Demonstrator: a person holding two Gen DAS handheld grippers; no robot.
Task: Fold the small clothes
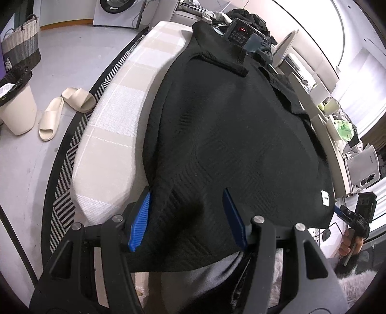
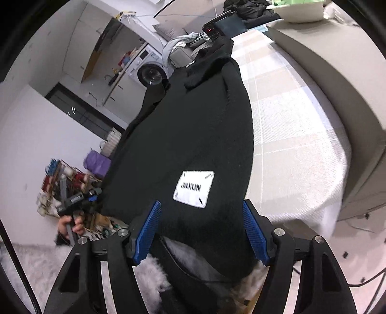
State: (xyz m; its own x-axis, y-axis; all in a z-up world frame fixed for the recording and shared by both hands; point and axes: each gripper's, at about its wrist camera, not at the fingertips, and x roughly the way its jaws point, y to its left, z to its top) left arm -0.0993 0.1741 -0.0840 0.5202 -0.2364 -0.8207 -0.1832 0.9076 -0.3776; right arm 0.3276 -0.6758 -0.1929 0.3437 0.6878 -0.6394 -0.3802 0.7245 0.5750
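A soft bed with a pale cover of white and tan squares carries a big black sweater (it has a small white label). At the far end lies a heap of other clothes.

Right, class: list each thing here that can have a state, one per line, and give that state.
Black garment: spread on the checked board, near hem hanging over the edge.
Left tongs: open, fingers either side of the hem.
Right tongs: open, fingers either side of the hem by the white label.
Washing machine: door closed.
Slippers: lying on the floor, apart from each other.
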